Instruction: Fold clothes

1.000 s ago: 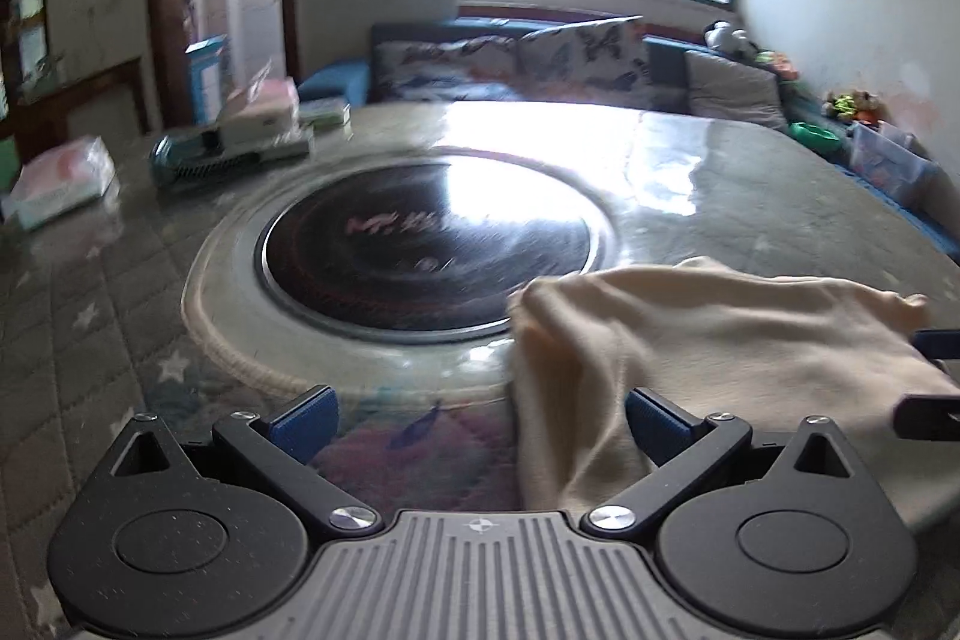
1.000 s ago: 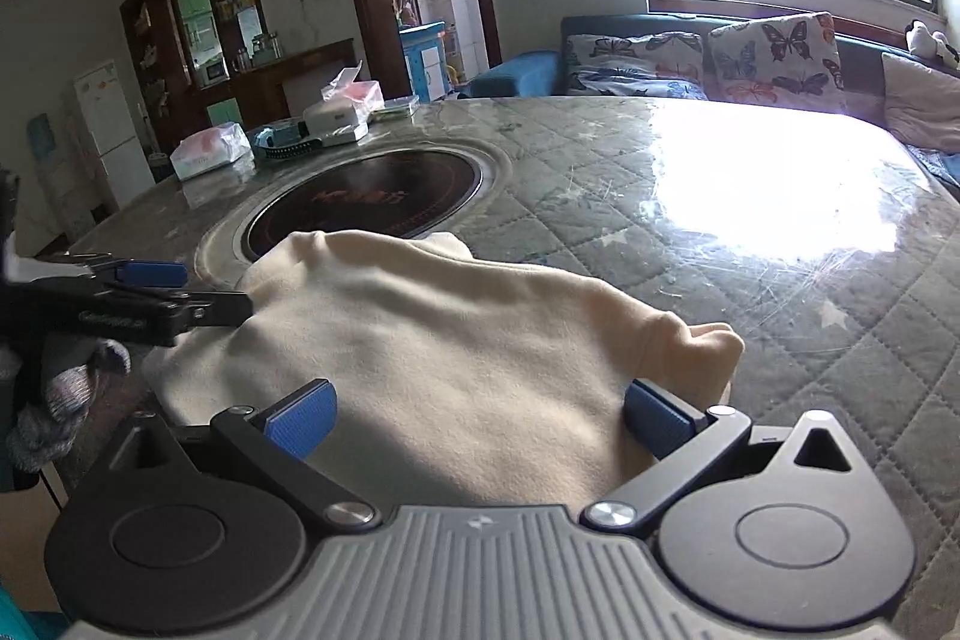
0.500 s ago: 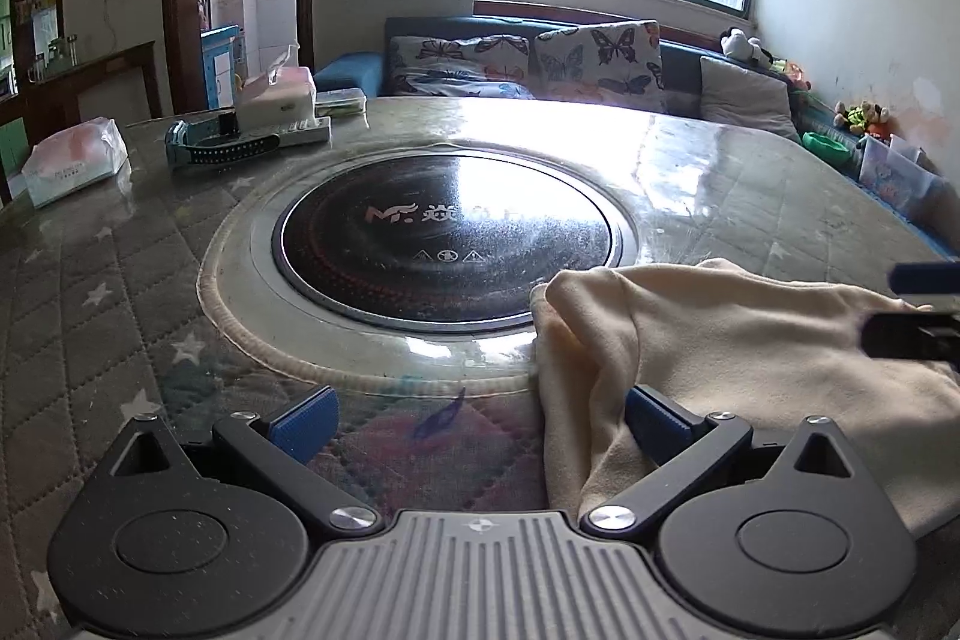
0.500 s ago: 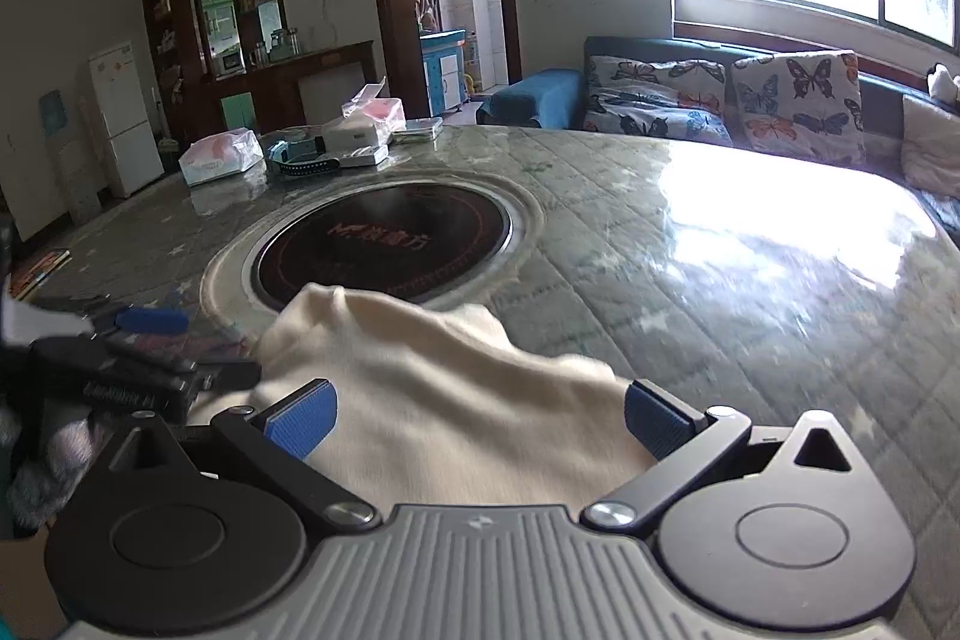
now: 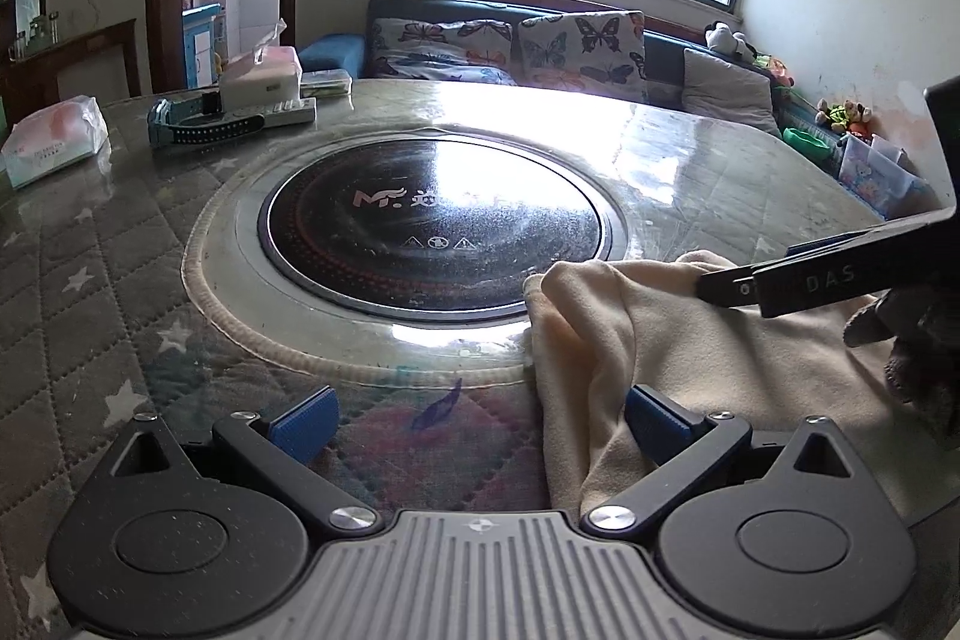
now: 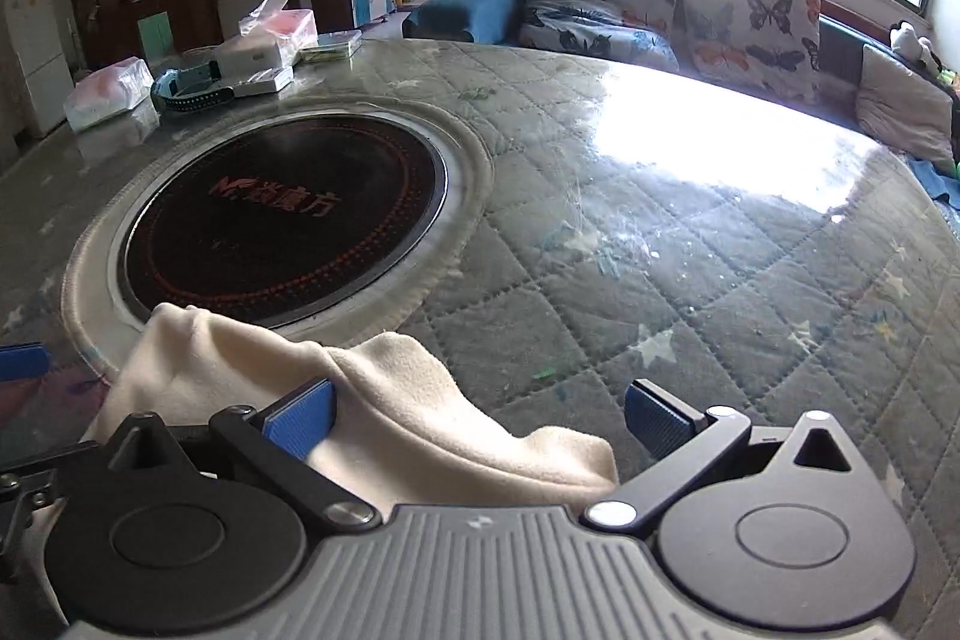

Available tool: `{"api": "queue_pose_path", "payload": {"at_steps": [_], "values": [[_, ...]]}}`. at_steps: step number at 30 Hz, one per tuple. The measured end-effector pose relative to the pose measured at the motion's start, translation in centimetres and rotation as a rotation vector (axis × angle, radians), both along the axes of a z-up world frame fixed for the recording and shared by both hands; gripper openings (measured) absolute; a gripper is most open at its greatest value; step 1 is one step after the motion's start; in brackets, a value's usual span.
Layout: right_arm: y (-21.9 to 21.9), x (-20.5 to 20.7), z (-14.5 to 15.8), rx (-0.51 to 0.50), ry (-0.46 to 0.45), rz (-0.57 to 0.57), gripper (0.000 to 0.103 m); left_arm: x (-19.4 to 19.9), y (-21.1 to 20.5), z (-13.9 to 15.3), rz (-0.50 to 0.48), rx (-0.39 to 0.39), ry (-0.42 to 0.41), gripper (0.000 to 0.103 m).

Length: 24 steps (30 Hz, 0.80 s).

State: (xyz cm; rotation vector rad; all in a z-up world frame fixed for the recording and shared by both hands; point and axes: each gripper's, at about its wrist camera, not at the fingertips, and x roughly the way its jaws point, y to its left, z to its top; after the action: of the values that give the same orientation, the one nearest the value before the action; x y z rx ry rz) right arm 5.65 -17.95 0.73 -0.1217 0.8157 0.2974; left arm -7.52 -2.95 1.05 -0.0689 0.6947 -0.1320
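— Fingers first: how do yours stand?

— Both pairs are spread wide. On my left gripper the right pad touches a hanging fold of the cloth, but nothing is pinched. On my right gripper the left pad sits against the cloth too, also unclamped.

— Where is the cloth?

— Bunched on the near edge of the table, its far corner reaching the rim of the round cooktop. It lies in soft humps, not flat.

— How will it handle?

— I judge it light and limp, a fleecy cream fabric that drapes and holds no shape. The glossy tabletop looks slick, so the cloth may slide when tugged. I would take it at 2 corners or along a hem, 1 per gripper, and pinch a single layer — a grab at the humps would likely catch 2 layers.

— Any containers?

— A tissue box at the far side, 1 sheet sticking up, and a soft tissue pack, seemingly full. Clear bins by the wall hold something — I cannot tell what.
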Motion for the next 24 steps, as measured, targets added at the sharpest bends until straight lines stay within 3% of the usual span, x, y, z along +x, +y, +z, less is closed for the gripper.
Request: {"api": "queue_pose_path", "payload": {"at_steps": [5, 15, 21, 24], "values": [[-0.2, -1.8, 1.2, 0.005, -0.066, 0.020, 0.103, -0.1, -0.1, 0.7, -0.023, -0.001, -0.022, 0.103], [-0.6, -9.0, 4.2, 0.012, -0.164, 0.187, 0.103, 0.8, -0.3, -0.3, -0.031, 0.025, 0.004, 0.100], [1.3, -12.8, 4.2, 0.008, -0.161, 0.331, 0.103, 1.1, 1.6, 1.7, 0.010, -0.084, 0.012, 0.098], [3.2, -13.7, 3.9, -0.001, -0.155, 0.400, 0.098, 1.2, 2.5, 2.4, 0.032, -0.137, 0.025, 0.098]]}}
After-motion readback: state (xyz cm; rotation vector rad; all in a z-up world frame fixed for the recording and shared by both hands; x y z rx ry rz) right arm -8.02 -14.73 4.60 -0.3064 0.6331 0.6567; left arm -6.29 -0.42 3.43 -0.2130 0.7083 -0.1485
